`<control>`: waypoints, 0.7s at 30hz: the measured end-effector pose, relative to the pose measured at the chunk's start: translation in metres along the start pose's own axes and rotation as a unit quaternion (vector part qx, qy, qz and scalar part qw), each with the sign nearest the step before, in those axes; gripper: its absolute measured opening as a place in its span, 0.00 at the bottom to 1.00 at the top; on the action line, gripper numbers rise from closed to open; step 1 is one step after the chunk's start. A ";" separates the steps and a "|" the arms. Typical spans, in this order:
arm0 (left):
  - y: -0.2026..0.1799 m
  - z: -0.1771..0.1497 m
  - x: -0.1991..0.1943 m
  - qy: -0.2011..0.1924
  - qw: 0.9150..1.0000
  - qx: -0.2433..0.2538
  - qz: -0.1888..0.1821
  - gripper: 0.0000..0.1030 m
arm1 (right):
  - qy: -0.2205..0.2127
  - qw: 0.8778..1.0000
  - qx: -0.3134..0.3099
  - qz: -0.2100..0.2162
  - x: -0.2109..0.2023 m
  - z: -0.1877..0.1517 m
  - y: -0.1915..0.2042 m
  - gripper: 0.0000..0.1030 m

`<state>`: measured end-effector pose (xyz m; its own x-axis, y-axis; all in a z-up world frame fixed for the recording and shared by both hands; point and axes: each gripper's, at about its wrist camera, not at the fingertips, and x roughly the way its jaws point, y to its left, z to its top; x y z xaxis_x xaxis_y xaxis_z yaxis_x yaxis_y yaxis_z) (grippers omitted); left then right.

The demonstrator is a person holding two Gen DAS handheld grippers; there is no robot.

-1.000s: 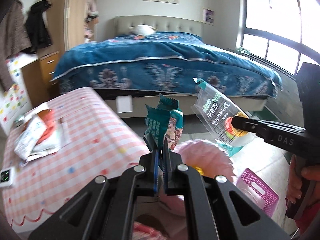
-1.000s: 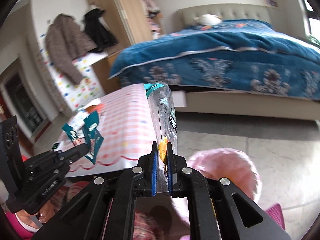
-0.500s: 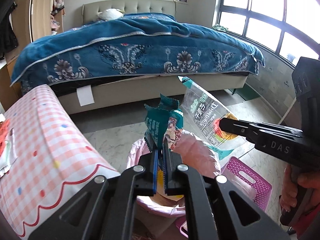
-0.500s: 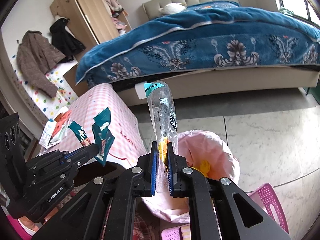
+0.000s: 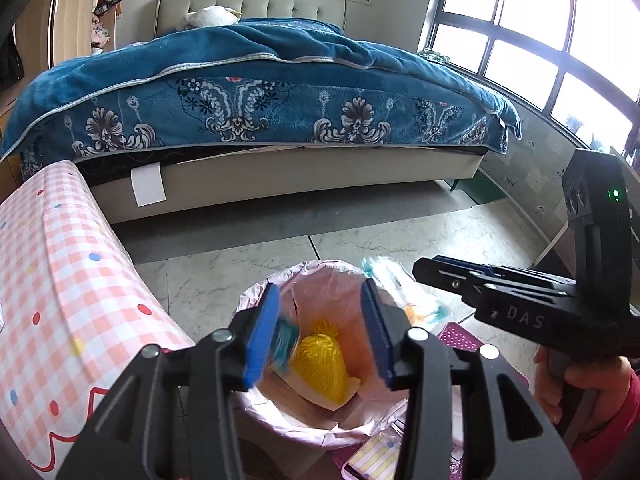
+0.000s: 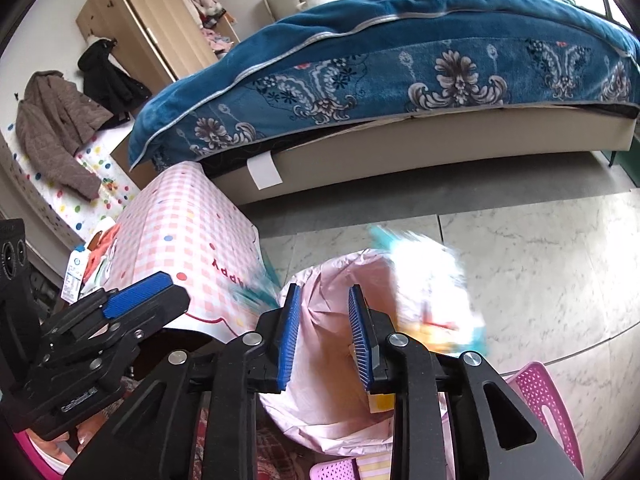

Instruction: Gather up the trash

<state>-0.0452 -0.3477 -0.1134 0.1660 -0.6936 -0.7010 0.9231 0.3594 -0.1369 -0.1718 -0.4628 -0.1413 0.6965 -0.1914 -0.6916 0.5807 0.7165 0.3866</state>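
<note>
Two grippers: both over the pink-lined bin, jaws apart, nothing clamped.
L gripper: blue pads spread wide, bin mouth showing between them.
R gripper: pads apart too; in L view it reaches in from 3 o'clock.
Teal wrapper: blurred, just inside bin at 9 o'clock of its mouth, beside L pad; looks to be dropping in.
Clear bag: blurred w/ motion at bin's rim, 2 o'clock side; can't tell if it lands inside or slips out.
Bin contents: yellow mesh item already lying inside.
Done, prob.: two pieces let go at the bin.
Left: more litter on the pink checked table, at 9 o'clock in R view, approx. a small pile of packets; needs another trip.
Risk: clear bag may fall to floor by pink basket.
</note>
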 end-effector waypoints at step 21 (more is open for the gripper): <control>0.050 -0.016 -0.096 -0.068 0.987 -0.046 0.139 0.66 | -0.040 0.996 -0.075 0.011 -0.054 0.012 0.061 0.29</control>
<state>-0.0202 -0.2534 -0.0644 0.4596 -0.6346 -0.6213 0.8004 0.5992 -0.0199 -0.1690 -0.4165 -0.0732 0.7430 -0.2235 -0.6308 0.5002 0.8117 0.3016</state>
